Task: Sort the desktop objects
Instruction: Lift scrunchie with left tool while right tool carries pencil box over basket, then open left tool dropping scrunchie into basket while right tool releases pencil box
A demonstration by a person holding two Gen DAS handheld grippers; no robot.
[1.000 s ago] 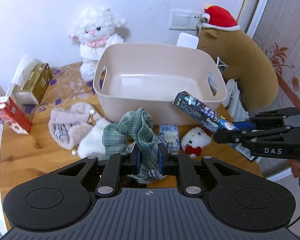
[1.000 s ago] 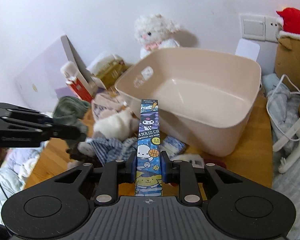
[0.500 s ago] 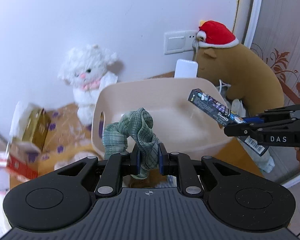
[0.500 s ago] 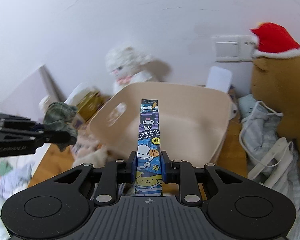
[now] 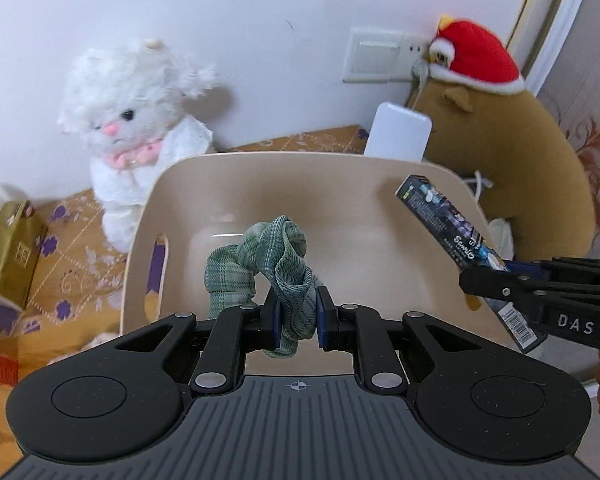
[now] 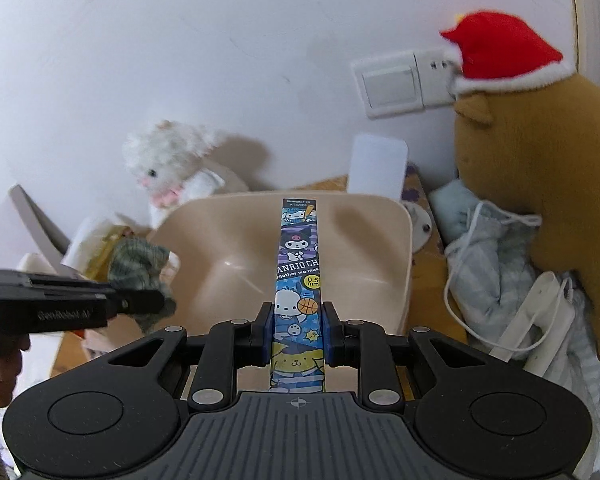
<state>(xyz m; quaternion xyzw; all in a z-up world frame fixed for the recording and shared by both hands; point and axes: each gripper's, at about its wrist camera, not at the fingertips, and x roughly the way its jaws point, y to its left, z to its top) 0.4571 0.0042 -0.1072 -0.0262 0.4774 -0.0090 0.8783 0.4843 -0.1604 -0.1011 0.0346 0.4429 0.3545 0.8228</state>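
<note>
Left gripper (image 5: 297, 316) pinches crumpled green plaid cloth (image 5: 270, 264) over smooth beige tub (image 5: 384, 216).

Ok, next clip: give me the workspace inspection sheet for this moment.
Surface: wooden desk, patterned mat at the back.
Job's things: beige bin, nothing seen inside; green scrunchie; cartoon pen box.
Clutter: gold box, bluish cloth.
Grippers: left gripper shut on the scrunchie, right gripper shut on the pen box, both above the bin.
Cables: white cord on the cloth.
Surroundings: white plush, brown plush, wall switch.
</note>
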